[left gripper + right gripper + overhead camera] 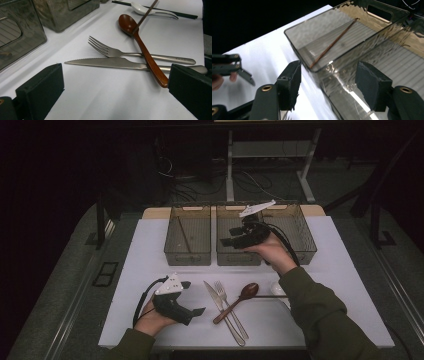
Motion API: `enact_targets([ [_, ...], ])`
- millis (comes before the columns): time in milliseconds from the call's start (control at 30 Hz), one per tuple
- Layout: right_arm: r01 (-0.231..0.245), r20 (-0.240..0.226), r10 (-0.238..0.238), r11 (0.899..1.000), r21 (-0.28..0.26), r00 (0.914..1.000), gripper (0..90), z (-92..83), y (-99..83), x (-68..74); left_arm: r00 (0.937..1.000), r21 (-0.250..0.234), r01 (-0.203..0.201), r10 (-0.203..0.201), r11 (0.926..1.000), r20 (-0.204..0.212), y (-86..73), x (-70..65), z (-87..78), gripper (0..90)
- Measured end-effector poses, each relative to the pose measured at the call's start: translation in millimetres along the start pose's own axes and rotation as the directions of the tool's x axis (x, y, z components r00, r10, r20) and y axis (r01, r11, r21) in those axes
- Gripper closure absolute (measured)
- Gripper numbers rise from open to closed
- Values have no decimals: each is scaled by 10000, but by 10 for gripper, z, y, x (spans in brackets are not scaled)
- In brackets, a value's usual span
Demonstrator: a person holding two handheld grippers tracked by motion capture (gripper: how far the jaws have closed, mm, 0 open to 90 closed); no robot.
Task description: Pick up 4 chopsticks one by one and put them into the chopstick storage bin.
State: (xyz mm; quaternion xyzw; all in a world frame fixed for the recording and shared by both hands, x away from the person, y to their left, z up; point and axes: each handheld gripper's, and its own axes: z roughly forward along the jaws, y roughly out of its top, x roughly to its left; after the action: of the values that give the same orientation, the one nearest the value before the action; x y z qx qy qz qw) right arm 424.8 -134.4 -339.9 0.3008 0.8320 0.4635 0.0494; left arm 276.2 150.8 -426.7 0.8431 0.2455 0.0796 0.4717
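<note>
Holding our right claw (226,241) apart and empty above the bins (265,251); our left claw (198,311) gapes, empty, beside the knife (223,312).

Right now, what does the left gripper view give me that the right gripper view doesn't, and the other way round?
Left gripper view alone: the brown wooden spoon lying across the steel fork and serrated steel knife, plus a white ceramic spoon. Right gripper view alone: a thin brown chopstick inside the left smoky plastic bin, and the left tongs farther off. Both share the white tabletop and bins.
</note>
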Motion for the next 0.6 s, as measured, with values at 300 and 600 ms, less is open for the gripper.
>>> enact_targets([
  [300,240,-60,-240,9997,-65,9997,317,-339,-154,-56,10000,100,-74,74,9999,2,-3,2,1,0],
  [600,291,223,-283,9989,-370,9994,284,-634,-372,-113,10000,67,-30,30,10000,10,-4,1,2,0],
])
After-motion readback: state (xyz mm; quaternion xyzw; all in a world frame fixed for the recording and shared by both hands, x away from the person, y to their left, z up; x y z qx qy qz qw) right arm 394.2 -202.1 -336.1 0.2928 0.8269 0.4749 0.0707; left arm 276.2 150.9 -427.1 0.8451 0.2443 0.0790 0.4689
